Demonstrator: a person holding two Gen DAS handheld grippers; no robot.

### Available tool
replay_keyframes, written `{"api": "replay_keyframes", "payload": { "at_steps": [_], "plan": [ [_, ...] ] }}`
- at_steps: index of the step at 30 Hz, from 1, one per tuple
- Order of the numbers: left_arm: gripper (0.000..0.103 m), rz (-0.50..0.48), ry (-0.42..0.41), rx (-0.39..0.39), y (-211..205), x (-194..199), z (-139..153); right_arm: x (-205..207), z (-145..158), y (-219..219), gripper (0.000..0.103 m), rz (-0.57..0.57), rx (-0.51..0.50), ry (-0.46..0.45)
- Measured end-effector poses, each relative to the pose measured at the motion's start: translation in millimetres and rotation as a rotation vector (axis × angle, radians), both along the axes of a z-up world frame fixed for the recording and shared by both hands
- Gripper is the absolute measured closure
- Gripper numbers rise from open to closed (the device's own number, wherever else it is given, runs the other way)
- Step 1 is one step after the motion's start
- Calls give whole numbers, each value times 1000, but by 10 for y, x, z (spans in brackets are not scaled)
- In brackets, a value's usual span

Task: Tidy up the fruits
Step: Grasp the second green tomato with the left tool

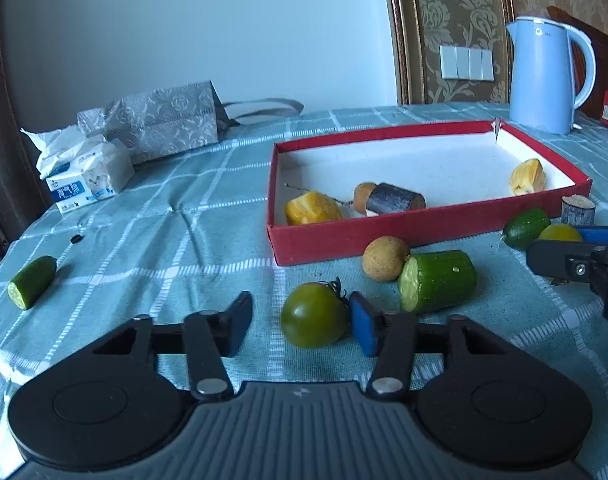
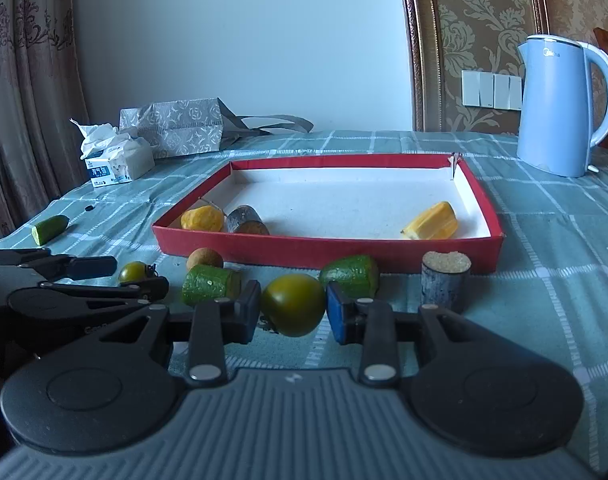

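Observation:
A red tray (image 1: 423, 226) (image 2: 327, 250) with a white floor holds two yellow fruit pieces (image 1: 312, 209) (image 1: 527, 177), a brown round fruit and a dark cut log. My left gripper (image 1: 300, 324) is open around a green tomato (image 1: 314, 315); the right pad touches it, the left pad stands apart. My right gripper (image 2: 292, 312) is open around a second green-yellow tomato (image 2: 294, 304), pads close on both sides. A cucumber chunk (image 1: 437, 281) (image 2: 210, 285) and a brown round fruit (image 1: 385, 258) (image 2: 204, 259) lie before the tray.
A blue kettle (image 1: 543, 76) (image 2: 559, 108) stands at the back right. A tissue pack (image 1: 84, 176) and a grey patterned bag (image 1: 164, 120) lie at the back left. A cucumber end (image 1: 32, 282) lies far left. Another cucumber piece (image 2: 351, 276) and a log stub (image 2: 443, 280) stand before the tray.

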State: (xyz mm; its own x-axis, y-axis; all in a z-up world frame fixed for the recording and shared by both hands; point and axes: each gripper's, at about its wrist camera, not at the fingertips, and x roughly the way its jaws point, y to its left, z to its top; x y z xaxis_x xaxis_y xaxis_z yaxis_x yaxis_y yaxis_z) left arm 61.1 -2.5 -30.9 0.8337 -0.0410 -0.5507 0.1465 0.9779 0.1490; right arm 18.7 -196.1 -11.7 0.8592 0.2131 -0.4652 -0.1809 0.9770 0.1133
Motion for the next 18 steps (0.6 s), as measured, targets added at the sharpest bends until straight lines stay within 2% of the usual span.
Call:
{"api": "replay_keyframes", "payload": {
  "at_steps": [2, 11, 18],
  "plan": [
    [70, -1, 5, -7, -3, 12, -2, -9, 11, -6, 70, 1, 4, -4],
    [70, 22, 14, -22, -9, 33, 12, -37, 59, -41, 70, -2, 12, -21],
    [70, 92, 2, -48, 79, 63, 45, -62, 159, -54, 70, -7, 12, -55]
  ]
}}
